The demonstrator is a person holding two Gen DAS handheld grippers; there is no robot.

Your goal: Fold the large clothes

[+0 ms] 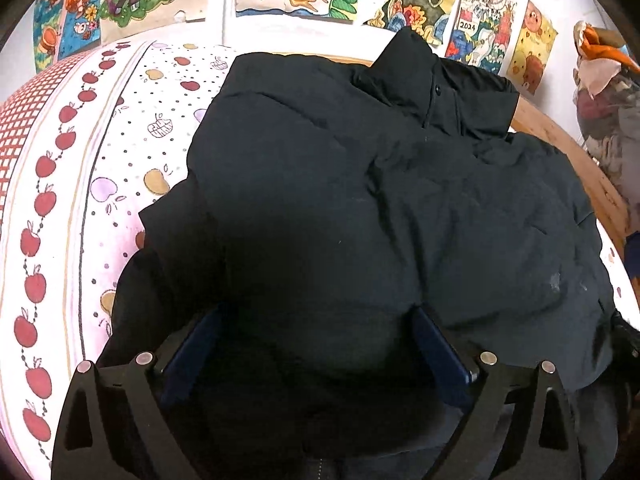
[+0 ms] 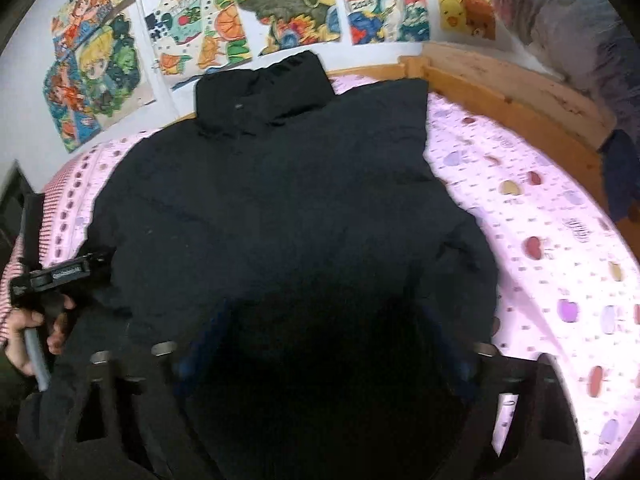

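Note:
A large black padded jacket lies spread on the bed, collar toward the wall. It also fills the right wrist view, collar at the top. My left gripper is open, its blue fingers wide apart over the jacket's near hem. My right gripper is open too, over the near hem; its fingers are dark and blurred. The left gripper's body and the hand holding it show at the left of the right wrist view.
The bed sheet is white-pink with apple prints. A wooden bed frame runs along the right. Colourful drawings hang on the wall. A pile of clothes stands at the far right.

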